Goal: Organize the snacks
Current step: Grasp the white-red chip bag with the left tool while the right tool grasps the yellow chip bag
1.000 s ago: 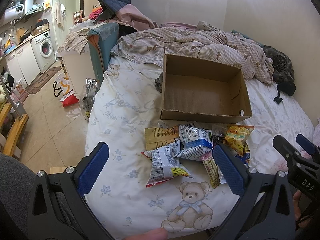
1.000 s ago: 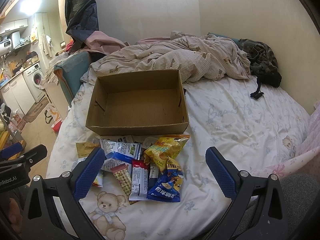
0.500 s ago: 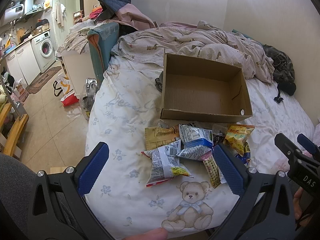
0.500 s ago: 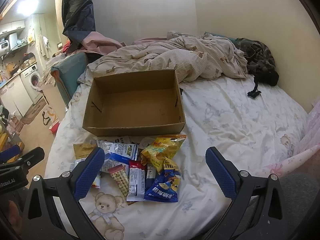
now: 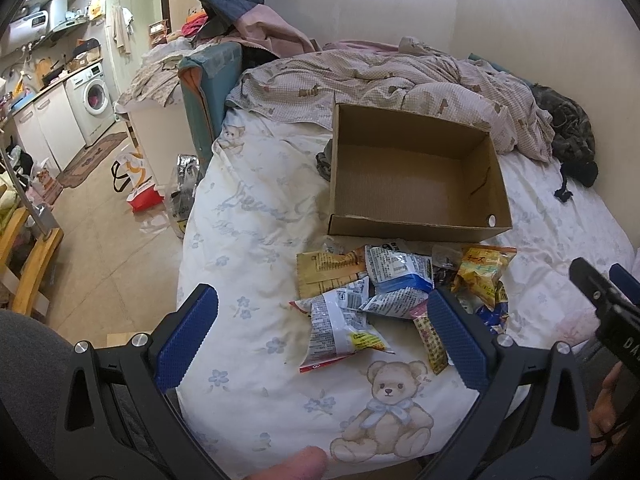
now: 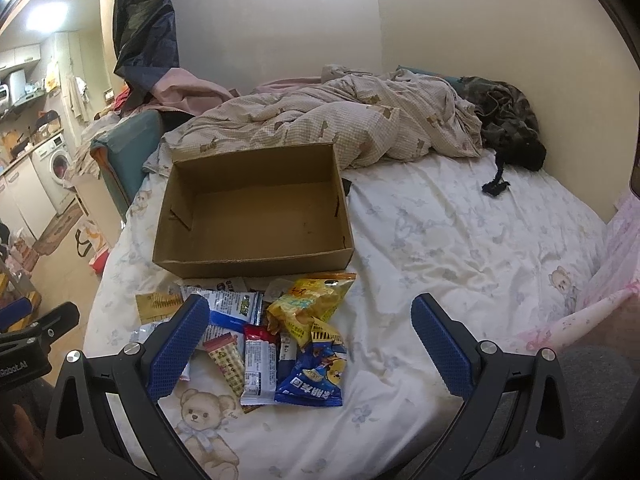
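Your left gripper (image 5: 322, 334) is spread wide with nothing in it, hovering over the near edge of the bed (image 5: 256, 216); that view barely differs from a second ago. Your right gripper (image 6: 310, 346) is also wide apart and empty, but it has drifted right: the box (image 6: 256, 258) and snacks (image 6: 280, 336) now sit further left in its view than before. Snacks are piled on the sheet just in front of the box's near wall, none inside it. Box lies open-topped, mid-bed, in front of the rumpled duvet (image 6: 328, 120). Yellow bag (image 6: 308, 306) tops the pile, blue pack (image 6: 316, 378) nearest you.
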Action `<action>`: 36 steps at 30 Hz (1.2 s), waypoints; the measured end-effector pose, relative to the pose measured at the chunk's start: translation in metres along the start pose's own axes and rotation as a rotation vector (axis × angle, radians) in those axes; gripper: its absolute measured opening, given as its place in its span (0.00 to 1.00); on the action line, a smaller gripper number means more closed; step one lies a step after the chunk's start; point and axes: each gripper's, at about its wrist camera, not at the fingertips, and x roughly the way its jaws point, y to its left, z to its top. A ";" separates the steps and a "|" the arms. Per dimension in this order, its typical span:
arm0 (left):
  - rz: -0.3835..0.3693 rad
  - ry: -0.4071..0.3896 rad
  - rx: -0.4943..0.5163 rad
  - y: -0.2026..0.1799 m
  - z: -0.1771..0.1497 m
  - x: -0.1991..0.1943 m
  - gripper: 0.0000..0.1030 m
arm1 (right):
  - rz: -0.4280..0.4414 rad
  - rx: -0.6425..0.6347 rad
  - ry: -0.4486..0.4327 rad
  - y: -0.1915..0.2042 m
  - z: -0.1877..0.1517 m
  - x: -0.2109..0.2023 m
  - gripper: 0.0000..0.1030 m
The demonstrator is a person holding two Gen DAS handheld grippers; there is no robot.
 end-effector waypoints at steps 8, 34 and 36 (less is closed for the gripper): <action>0.103 0.151 0.015 0.014 0.027 0.037 1.00 | 0.083 0.142 0.189 -0.033 0.031 0.039 1.00; -0.041 0.643 -0.130 -0.001 -0.010 0.184 0.80 | 0.237 0.484 0.761 -0.059 -0.001 0.229 0.80; -0.039 0.645 -0.135 -0.003 -0.014 0.191 0.75 | 0.226 0.460 0.764 -0.056 -0.001 0.233 0.77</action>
